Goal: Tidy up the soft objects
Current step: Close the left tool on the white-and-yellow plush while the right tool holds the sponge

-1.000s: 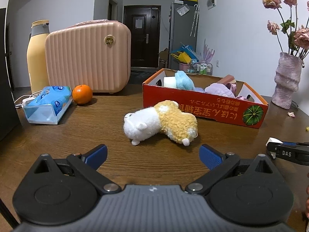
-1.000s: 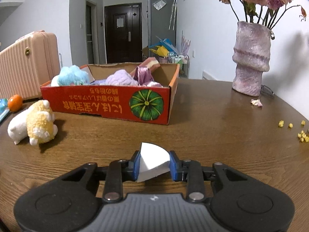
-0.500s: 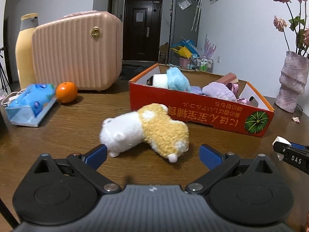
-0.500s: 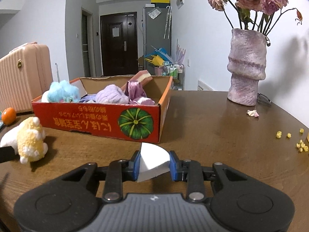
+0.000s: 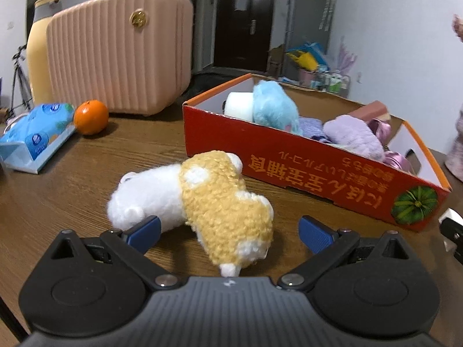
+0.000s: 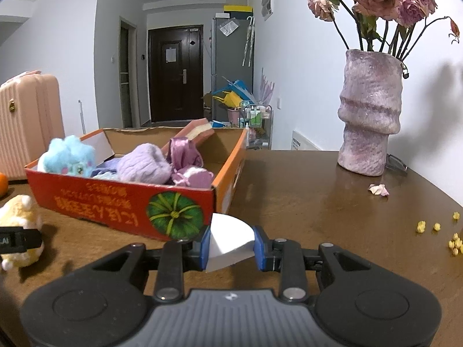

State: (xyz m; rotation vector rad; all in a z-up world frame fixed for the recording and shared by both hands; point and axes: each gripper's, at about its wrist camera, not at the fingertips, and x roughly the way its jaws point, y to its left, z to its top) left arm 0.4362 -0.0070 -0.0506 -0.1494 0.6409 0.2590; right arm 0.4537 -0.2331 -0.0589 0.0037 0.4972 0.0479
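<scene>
Colours I see on the table
White-and-yellow plush toy [image 5: 199, 199], red box [image 5: 312, 170] with green pumpkin print, pink ribbed suitcase [image 5: 118, 57].

Both the left gripper [image 5: 228, 232] and right gripper [image 6: 231, 245] have black linkages, silver screws, blue pads, and apparently ribbed grey housings.

Home, a lived-in flat; beyond the jaws a dark entrance door [image 6: 175, 73] closes a white hallway, grey fridge [image 6: 233, 60] beside it. Wooden table [image 6: 318, 202] under the jaws holds a vase of dried roses [image 6: 370, 115] ahead right; pink vanity suitcase [image 5: 118, 49], tissue pack [image 5: 34, 133] and orange [image 5: 90, 113] ahead left.
</scene>
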